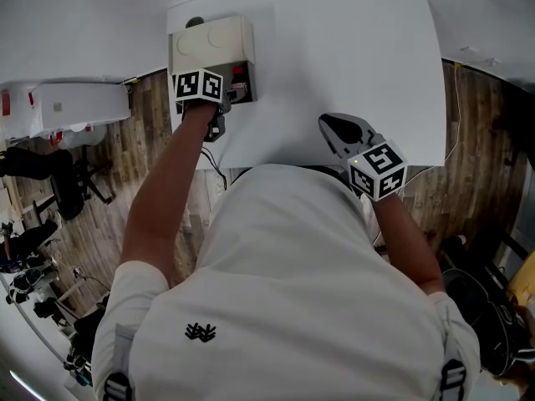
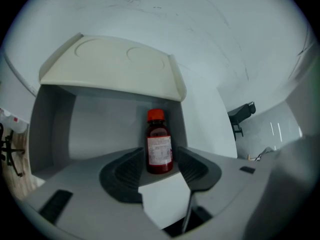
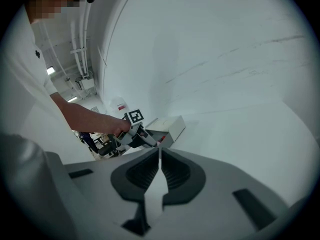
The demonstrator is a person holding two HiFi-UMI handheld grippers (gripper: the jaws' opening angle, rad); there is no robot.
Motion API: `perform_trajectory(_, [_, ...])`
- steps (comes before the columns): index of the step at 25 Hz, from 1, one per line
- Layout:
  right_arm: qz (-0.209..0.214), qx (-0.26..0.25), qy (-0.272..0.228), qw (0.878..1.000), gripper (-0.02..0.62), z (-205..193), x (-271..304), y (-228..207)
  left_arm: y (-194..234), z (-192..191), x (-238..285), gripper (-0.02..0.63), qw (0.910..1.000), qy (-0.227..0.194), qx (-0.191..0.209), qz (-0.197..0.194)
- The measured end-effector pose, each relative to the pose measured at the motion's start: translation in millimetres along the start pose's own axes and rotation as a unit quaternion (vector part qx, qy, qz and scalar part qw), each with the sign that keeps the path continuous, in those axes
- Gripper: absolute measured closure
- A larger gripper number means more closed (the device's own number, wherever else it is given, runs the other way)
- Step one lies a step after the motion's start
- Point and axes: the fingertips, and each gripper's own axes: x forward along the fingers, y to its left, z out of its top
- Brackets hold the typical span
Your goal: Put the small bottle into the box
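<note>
The box [image 2: 100,129] lies on its side at the far left corner of the white desk [image 1: 351,57], its grey inside open toward the left gripper [image 2: 161,159] and its cream lid [image 2: 110,66] raised flat above the opening like a roof. The small bottle [image 2: 159,145] stands upright inside the box, on the grey floor and toward the right-hand inner wall, with its red cap up, dark red contents and a pale label facing out of the opening. The left gripper reaches in at the mouth of the box with its jaws apart; the bottle stands between the two dark pads [image 2: 127,171], and a thin strip of grey shows on each side of the glass, so the pads flank the bottle without pressing it. In the head view the left gripper's marker cube [image 1: 198,86] sits just in front of the box, at the near edge of the lid, and the person's bare left forearm [image 1: 167,190] stretches from the white shirt out to it. The right gripper [image 3: 159,154] is well apart from the box, over the near edge of the desk and to the right, with its jaws closed together on nothing, only a thin slit showing between the ribbed pads. From the right gripper view the box shows small and far off to the left, with the left gripper's jaws at its opening. Left of the box, beyond the desk edge, the wooden floor [image 1: 150,132] shows
</note>
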Motion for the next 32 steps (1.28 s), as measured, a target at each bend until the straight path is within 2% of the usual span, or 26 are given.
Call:
perform_trajectory(10, [-0.008, -0.022, 0.007, 1.000, 0.577, -5, 18, 41, -16, -13, -35, 0.380, 0.9955, -0.055, 0.012, -0.075])
perform_trajectory(21, [-0.035, -0.039, 0.007, 0.999, 0.576, -10, 29, 91, -31, -42, -95, 0.377, 0.9783, -0.120, 0.033, -0.166])
perform_trajectory(26, [-0.048, -0.038, 0.006, 0.998, 0.577, -15, 29, 115, -41, -62, -132, 0.445, 0.9639, -0.163, 0.052, -0.204])
perform_trajectory(29, [-0.053, -0.034, 0.006, 0.998, 0.577, -18, 35, 130, -36, -75, -152, 0.492, 0.9584, -0.186, 0.065, -0.206])
perform_trajectory(32, [-0.061, -0.042, 0.009, 0.997, 0.578, -23, 39, 146, -27, -91, -172, 0.573, 0.9525, -0.212, 0.073, -0.207])
